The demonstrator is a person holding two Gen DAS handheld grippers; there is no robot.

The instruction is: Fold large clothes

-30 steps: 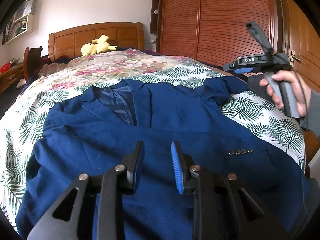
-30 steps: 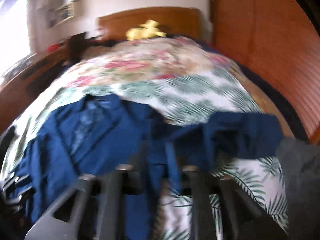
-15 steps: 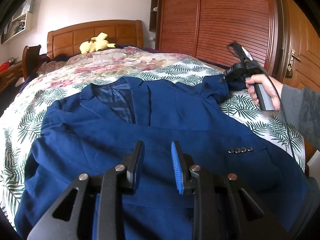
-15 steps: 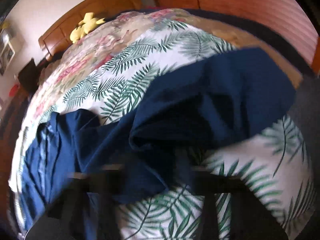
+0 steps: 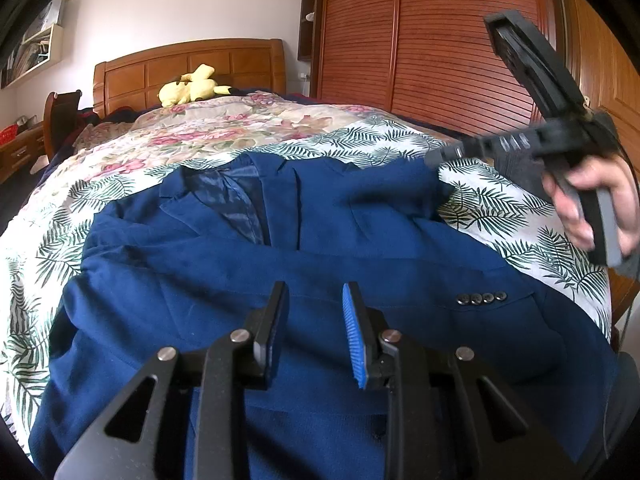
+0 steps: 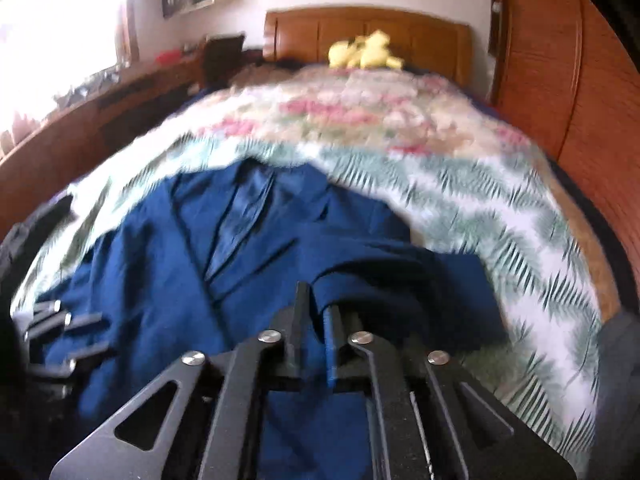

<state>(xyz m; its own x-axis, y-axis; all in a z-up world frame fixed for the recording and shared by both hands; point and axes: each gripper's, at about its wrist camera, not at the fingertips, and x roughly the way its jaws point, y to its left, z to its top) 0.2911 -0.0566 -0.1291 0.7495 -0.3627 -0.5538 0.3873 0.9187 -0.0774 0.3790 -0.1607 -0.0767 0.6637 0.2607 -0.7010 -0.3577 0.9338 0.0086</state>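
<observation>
A dark blue suit jacket (image 5: pixel 320 272) lies front-up across the bed, lapels open and lining showing. One sleeve is folded over the chest, with its cuff buttons (image 5: pixel 482 298) at the right. My left gripper (image 5: pixel 314 316) hovers over the jacket's lower front, open, with nothing between its fingers. My right gripper (image 6: pixel 316 320) pinches a fold of the jacket (image 6: pixel 160 272) at its far right shoulder, and its jaws are opening slightly. In the left wrist view a hand (image 5: pixel 592 200) holds the right gripper (image 5: pixel 436 158), tip at that jacket edge.
The bed carries a fern-print cover (image 5: pixel 500 208) near me and a floral quilt (image 5: pixel 224 128) beyond. A yellow plush toy (image 5: pixel 192 88) lies by the wooden headboard (image 5: pixel 188 64). A slatted wooden wardrobe (image 5: pixel 440 40) stands along the right, and a desk (image 6: pixel 80 120) along the left.
The right gripper dropped from mid-air to the jacket's far right edge, closed on a fold there, and now swings up and back with it. The left gripper stayed still.
</observation>
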